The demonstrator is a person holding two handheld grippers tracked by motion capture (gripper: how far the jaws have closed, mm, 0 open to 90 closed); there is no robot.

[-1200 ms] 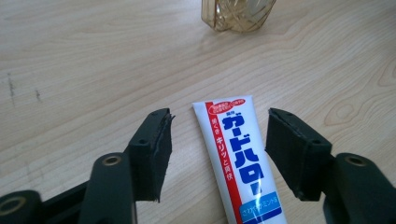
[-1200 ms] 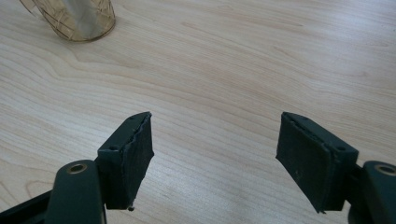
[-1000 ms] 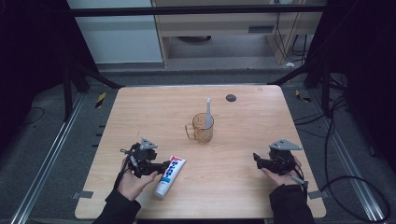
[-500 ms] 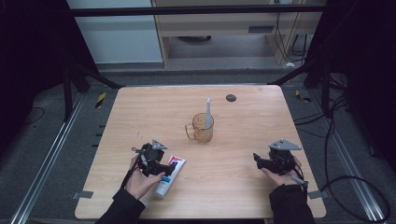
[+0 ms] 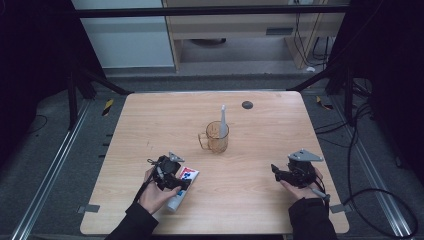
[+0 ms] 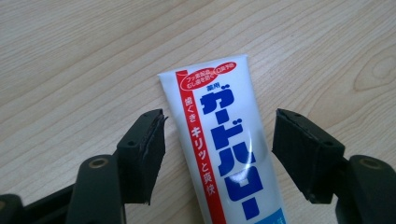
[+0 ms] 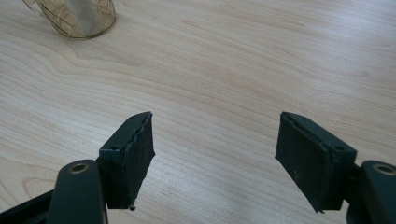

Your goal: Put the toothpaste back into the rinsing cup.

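A white toothpaste tube [image 6: 223, 140] with blue and red print lies flat on the wooden table [image 5: 150, 125] at the front left. My left gripper [image 6: 217, 140] stands open astride it, one jaw on each side, neither touching. From above, the left gripper [image 5: 172, 179] covers the middle of the tube [image 5: 187, 173]. A clear amber mug [image 5: 218, 137] with a pale toothbrush [image 5: 223, 119] upright in it stands at the table's centre. My right gripper [image 5: 275, 171] rests open at the front right, with bare wood between its jaws [image 7: 215, 149].
A small dark round disc [image 5: 246, 105] lies near the table's far edge. The mug's base [image 7: 77, 18] is in the right gripper view, ahead and to the left. Metal rails and cables run along the floor on both sides.
My left gripper has moved right onto the toothpaste tube and now straddles it. The right gripper has stayed where it was.
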